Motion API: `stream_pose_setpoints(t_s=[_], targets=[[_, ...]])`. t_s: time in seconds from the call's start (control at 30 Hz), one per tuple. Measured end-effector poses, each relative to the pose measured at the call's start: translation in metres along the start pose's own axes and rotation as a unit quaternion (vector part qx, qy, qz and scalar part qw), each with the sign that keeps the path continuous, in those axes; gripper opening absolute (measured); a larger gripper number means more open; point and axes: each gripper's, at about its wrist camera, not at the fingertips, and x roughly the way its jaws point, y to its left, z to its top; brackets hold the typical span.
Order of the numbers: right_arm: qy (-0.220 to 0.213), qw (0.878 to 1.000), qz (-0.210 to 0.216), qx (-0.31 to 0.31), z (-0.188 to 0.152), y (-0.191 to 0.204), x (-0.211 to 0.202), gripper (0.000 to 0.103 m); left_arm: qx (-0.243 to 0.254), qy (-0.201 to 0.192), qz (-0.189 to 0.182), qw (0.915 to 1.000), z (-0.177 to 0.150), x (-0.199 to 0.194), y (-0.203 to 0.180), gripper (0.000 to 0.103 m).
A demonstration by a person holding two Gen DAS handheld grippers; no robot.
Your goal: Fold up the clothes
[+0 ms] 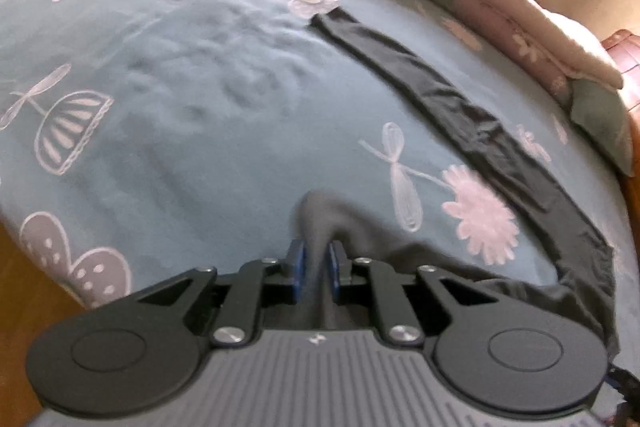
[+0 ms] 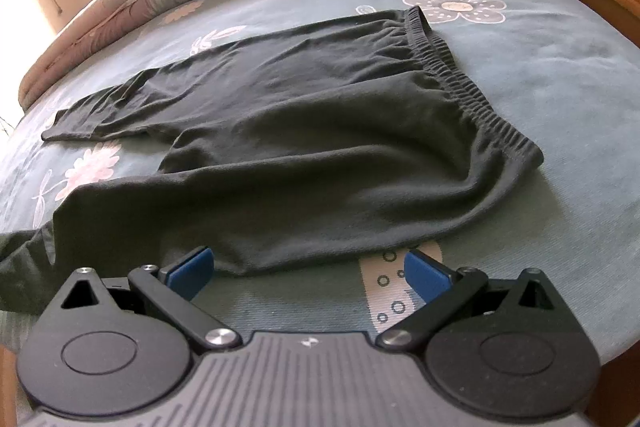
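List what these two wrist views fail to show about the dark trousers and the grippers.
- Left wrist view: the left gripper is shut on a fold of the trousers; its body hides the cloth behind the pads, and motion blur hides which part that is.
- Right wrist view: the open right gripper hides the trousers' near hem; the near leg's end runs off the left edge.
- Neither view shows the other gripper.

A pair of dark grey trousers (image 2: 304, 131) lies spread on the blue flowered bedsheet (image 2: 540, 75), its gathered elastic waistband (image 2: 452, 67) toward the sheet's wooden-edged side. One leg (image 1: 452, 95) stretches flat across the sheet toward the folded quilt — long, narrow, slightly creased. The other leg's end (image 1: 320, 219) is bunched and raised off the sheet.
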Motion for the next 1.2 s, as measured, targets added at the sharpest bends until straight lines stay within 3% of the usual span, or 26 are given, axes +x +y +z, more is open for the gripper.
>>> stream_pose_setpoints(t_s=[0.13,0.3,0.57,0.7,0.83,0.93,1.1,1.2], targets=[[-0.001,1.0,0.004,-0.003,0.001,0.004,0.001,0.103,0.028,-0.012,0.01,0.9995,0.007,-0.005,-0.009,0.018],[-0.001,1.0,0.009,-0.017,0.002,0.012,-0.001,0.103,-0.01,-0.008,0.032,0.9994,0.002,0.007,0.023,0.032],[-0.013,0.999,0.013,-0.044,0.008,0.031,-0.009,0.103,-0.073,0.0,0.067,0.9951,-0.006,0.027,0.075,0.032],[-0.02,0.998,0.013,-0.053,0.008,0.04,-0.015,0.103,-0.064,0.033,0.078,0.9943,-0.008,0.041,0.077,0.032],[-0.024,0.998,0.011,-0.055,0.008,0.044,-0.018,0.103,-0.017,0.057,0.006,0.9982,-0.018,0.044,0.04,0.032],[-0.022,0.998,0.011,-0.056,0.009,0.048,-0.017,0.103,0.004,0.074,-0.051,0.996,-0.023,0.053,0.009,0.037],[-0.025,0.997,0.013,-0.069,0.007,0.055,-0.022,0.103,0.055,0.094,-0.095,0.9895,-0.032,0.07,-0.044,0.039],[-0.028,0.997,0.011,-0.071,0.006,0.054,-0.024,0.103,0.066,0.087,-0.121,0.9866,-0.03,0.066,-0.059,0.039]])
